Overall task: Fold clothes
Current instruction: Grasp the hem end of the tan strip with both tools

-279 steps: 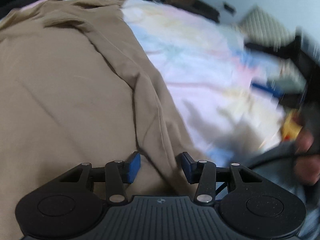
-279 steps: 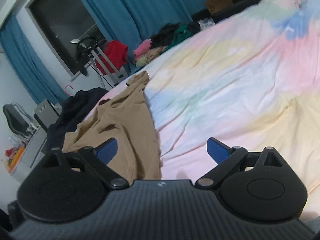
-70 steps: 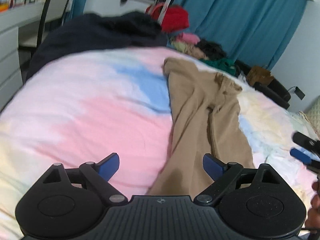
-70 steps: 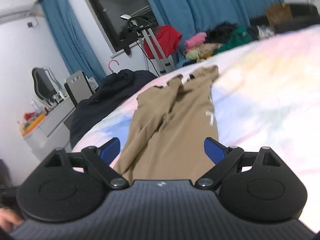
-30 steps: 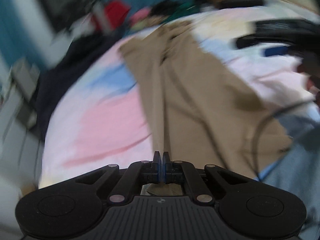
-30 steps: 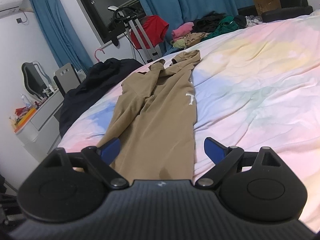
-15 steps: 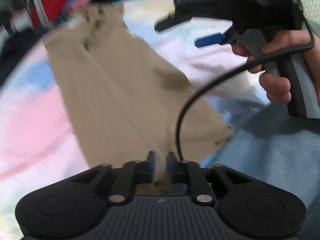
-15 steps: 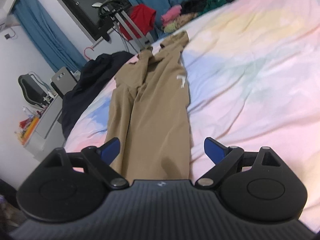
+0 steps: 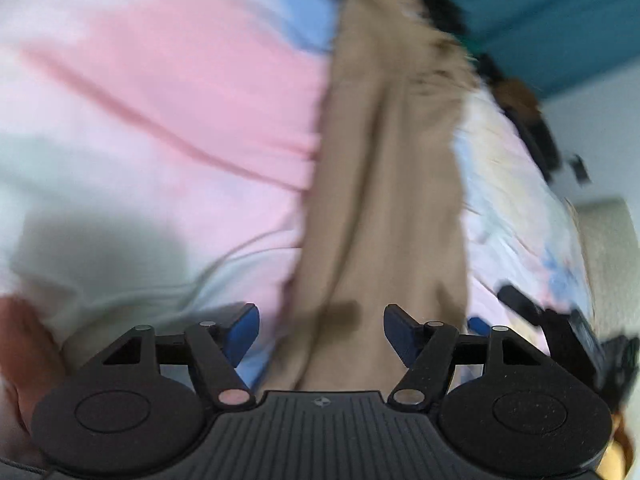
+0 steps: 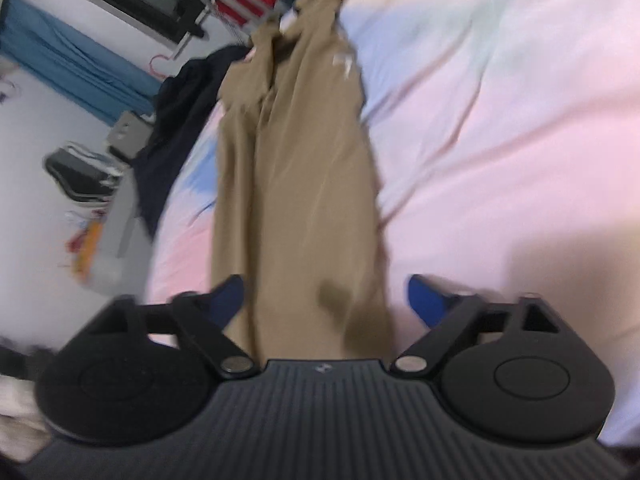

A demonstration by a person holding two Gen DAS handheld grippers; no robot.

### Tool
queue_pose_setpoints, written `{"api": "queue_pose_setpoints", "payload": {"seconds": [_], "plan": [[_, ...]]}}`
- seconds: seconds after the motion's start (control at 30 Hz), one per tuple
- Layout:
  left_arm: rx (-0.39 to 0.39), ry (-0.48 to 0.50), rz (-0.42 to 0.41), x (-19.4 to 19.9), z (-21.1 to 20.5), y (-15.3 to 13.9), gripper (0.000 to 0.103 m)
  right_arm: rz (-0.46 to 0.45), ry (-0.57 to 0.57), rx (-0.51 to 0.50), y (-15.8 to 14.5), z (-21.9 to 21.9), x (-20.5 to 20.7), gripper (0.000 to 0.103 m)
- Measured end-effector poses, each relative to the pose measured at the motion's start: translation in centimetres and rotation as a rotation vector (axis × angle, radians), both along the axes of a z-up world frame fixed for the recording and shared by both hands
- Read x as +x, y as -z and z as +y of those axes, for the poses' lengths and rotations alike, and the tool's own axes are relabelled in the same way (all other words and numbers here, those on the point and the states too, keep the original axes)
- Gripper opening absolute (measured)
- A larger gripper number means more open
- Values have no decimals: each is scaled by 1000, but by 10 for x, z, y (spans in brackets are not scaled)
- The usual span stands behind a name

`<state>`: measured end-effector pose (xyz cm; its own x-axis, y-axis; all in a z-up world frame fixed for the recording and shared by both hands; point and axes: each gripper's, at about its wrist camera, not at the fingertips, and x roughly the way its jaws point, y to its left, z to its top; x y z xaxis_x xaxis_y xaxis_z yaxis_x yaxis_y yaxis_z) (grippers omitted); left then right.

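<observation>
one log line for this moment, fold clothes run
step: hem pickup | trousers: flat on bed | left gripper: open, opening, over hem | right gripper: open, closing, astride hem

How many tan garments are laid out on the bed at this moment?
1. A single pair of tan trousers lies lengthwise on the pastel bedspread, its near end between both open tools. Other clothes are heaped past the bed's far end; blur may hide tan pieces there.

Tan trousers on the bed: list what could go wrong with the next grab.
1. Both tongs, left and right, stand open around the near end of the tan trousers; the left have just been opening, the right closing. Closing may catch only one layer.
2. The pastel bedsheet lies directly beneath and could be pinched too.
</observation>
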<state>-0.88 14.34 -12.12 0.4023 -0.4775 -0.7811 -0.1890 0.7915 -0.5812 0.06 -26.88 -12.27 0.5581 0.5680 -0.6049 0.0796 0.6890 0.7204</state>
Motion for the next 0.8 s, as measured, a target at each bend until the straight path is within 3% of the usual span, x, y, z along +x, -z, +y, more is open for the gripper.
{"api": "queue_pose_setpoints", "payload": {"seconds": [0.1, 0.23, 0.37, 0.47, 0.63, 0.67, 0.73, 0.8], "plan": [[-7, 5, 29, 5, 3, 7, 69, 91, -3, 58, 15, 0, -1, 70], [-14, 65, 37, 3, -3, 8, 68, 133, -33, 43, 21, 7, -5, 69], [-63, 147, 80, -1, -14, 18, 49, 157, -72, 31, 22, 15, -12, 69], [-66, 184, 90, -2, -17, 20, 47, 193, -117, 71, 23, 19, -23, 69], [-72, 216, 83, -8, -19, 19, 38, 174, -164, 97, 15, 23, -40, 68], [-72, 214, 83, -10, -17, 20, 38, 174, -164, 95, 14, 23, -41, 64], [-70, 207, 83, -13, -14, 21, 38, 177, -169, 78, 13, 25, -44, 40], [-38, 194, 81, -12, -22, 21, 40, 175, -181, 57, 10, 24, -46, 38]]}}
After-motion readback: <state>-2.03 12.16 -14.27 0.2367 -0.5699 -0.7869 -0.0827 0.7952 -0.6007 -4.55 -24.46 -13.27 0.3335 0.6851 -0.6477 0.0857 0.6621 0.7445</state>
